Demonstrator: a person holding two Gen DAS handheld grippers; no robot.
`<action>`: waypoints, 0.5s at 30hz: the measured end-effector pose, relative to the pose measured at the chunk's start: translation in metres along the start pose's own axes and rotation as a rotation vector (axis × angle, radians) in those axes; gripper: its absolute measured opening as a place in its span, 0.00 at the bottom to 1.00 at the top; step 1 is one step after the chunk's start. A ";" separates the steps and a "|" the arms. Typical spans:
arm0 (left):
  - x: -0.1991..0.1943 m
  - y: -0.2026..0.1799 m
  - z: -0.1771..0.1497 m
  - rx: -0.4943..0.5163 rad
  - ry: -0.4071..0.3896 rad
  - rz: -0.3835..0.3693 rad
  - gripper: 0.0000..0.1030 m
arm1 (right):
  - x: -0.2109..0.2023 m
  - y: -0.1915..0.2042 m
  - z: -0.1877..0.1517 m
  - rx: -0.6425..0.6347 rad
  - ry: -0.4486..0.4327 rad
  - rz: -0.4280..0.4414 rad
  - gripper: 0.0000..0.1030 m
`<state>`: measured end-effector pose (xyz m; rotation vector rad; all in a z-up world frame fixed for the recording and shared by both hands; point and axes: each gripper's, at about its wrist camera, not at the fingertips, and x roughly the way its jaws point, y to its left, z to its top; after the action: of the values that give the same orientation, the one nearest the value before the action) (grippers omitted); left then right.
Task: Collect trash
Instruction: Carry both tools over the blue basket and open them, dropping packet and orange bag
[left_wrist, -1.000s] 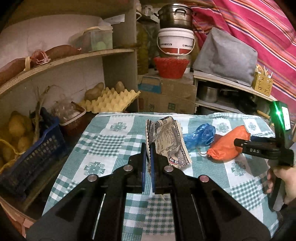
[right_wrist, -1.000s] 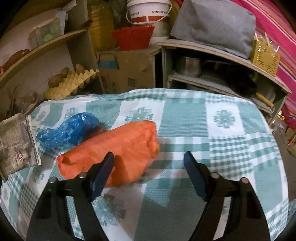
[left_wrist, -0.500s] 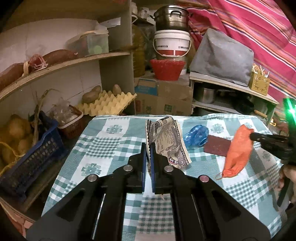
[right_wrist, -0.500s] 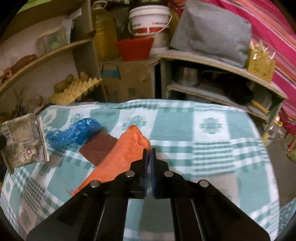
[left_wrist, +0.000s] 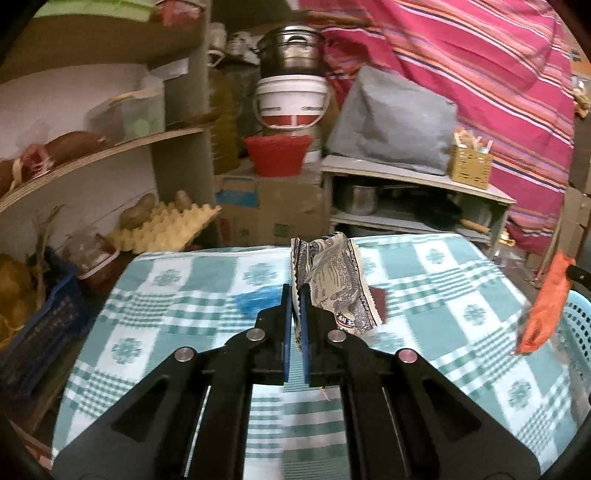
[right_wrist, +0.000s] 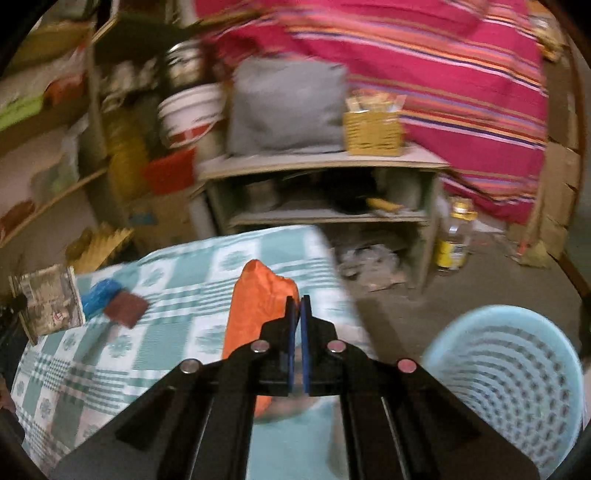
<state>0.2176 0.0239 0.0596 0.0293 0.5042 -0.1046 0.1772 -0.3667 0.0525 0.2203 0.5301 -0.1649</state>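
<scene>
Right gripper (right_wrist: 295, 301), clamping orange bag (right_wrist: 255, 306), is now swinging toward blue basket (right_wrist: 517, 373) at lower right; left gripper (left_wrist: 293, 295) is gripping printed wrapper (left_wrist: 332, 284).

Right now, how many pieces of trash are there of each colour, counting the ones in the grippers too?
Orange: 1, the crumpled orange plastic bag held by the right gripper.
Grey printed: 1, the printed grey paper wrapper held by the left gripper.
Blue: 1, the crumpled blue plastic bag on the tablecloth.
Brown: 1, the flat brown square piece.
Total: 4.
</scene>
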 end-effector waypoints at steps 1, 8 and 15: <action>-0.001 -0.011 0.001 0.002 -0.006 -0.023 0.03 | -0.007 -0.012 -0.001 0.017 -0.012 -0.013 0.03; -0.004 -0.085 0.006 0.044 -0.018 -0.148 0.03 | -0.045 -0.100 -0.006 0.150 -0.083 -0.102 0.03; -0.010 -0.178 0.000 0.130 -0.018 -0.284 0.03 | -0.064 -0.154 -0.014 0.207 -0.102 -0.167 0.03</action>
<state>0.1902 -0.1523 0.0641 0.0835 0.4808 -0.4153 0.0830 -0.5046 0.0482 0.3680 0.4293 -0.3921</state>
